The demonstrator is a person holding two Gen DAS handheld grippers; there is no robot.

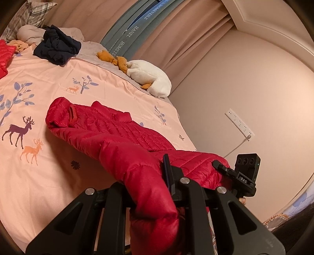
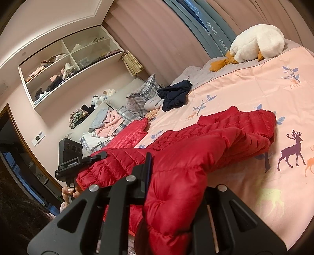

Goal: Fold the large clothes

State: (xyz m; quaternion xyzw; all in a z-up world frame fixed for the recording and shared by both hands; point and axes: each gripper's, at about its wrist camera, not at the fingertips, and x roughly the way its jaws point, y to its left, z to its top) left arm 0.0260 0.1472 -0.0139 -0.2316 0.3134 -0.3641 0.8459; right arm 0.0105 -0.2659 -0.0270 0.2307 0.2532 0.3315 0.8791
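Left wrist view: we're looking up the bed from its near edge, headboard end far left.
Left gripper (image 1: 157, 196): clenched on a bunched fold of the red puffer jacket (image 1: 117, 135), fabric spilling down between the black fingers.
Jacket position: stretched across the pink deer-print bedspread (image 1: 49, 82) from mid-bed to the near edge, collar end with its hanging loop farthest from the camera.
Right gripper (image 1: 233, 174): seen side-on at the jacket's right end, touching the red fabric; from here you cannot tell how its jaws stand.
Far side of the bed: a white goose plush (image 1: 151, 78) with orange feet along the curtain-side edge, a dark navy garment (image 1: 57, 47) heaped near the pillows.
Top-left corner: a plaid pillow (image 1: 25, 15), and a second red garment (image 1: 5, 56) at the frame's left margin.
Wall: a white power strip (image 1: 239, 122) with a cable plugged in.

Right wrist view: same bed, seen from the other end of the jacket.
Right gripper (image 2: 164, 194): squeezed tight on a thick puffed fold of the red puffer jacket (image 2: 206, 141), which drapes over and below the fingers.
Left gripper (image 2: 84, 162): at the jacket's left end, pressed against the fabric, jaws hidden from this side.
Jacket position: raised at the near edge, its far end lying on the bedspread (image 2: 255, 94) beside the purple deer print.
Background: goose plush (image 2: 257, 42) at the far corner, navy garment (image 2: 174, 94) mid-bed, open wall shelves (image 2: 66, 64) stuffed with clothes.
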